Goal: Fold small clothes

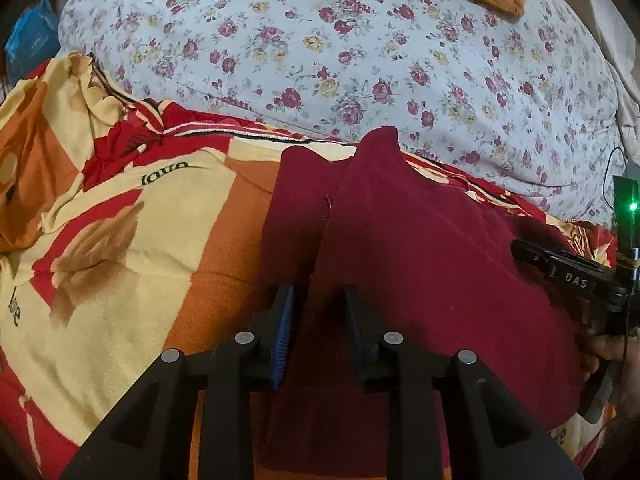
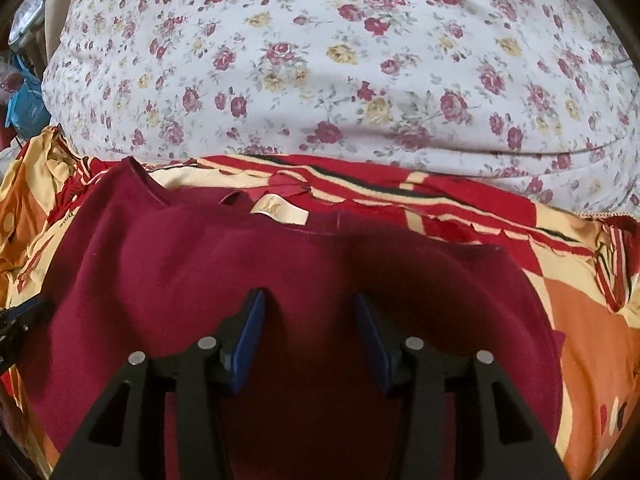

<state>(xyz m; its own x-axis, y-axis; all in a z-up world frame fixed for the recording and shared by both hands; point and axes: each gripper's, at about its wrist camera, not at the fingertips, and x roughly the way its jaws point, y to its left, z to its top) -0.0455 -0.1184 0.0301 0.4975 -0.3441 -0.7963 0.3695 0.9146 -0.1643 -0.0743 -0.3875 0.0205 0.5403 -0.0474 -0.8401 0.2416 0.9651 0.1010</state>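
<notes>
Maroon garment (image 2: pixel 280 280) lies spread on a red, orange and cream blanket (image 1: pixel 132 248), in front of a floral pillow (image 1: pixel 340 48). A cream label (image 2: pixel 280 210) shows at its neckline. Left gripper (image 1: pixel 318 300): fingers narrowly apart over the garment's left edge, pads not pressing cloth. Right gripper (image 2: pixel 310 308): fingers moderately wide, empty, above the garment's middle.

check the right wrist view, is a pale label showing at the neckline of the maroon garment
Yes, a cream label lies at the neck opening of the maroon garment, which is spread on the patterned blanket.
</notes>
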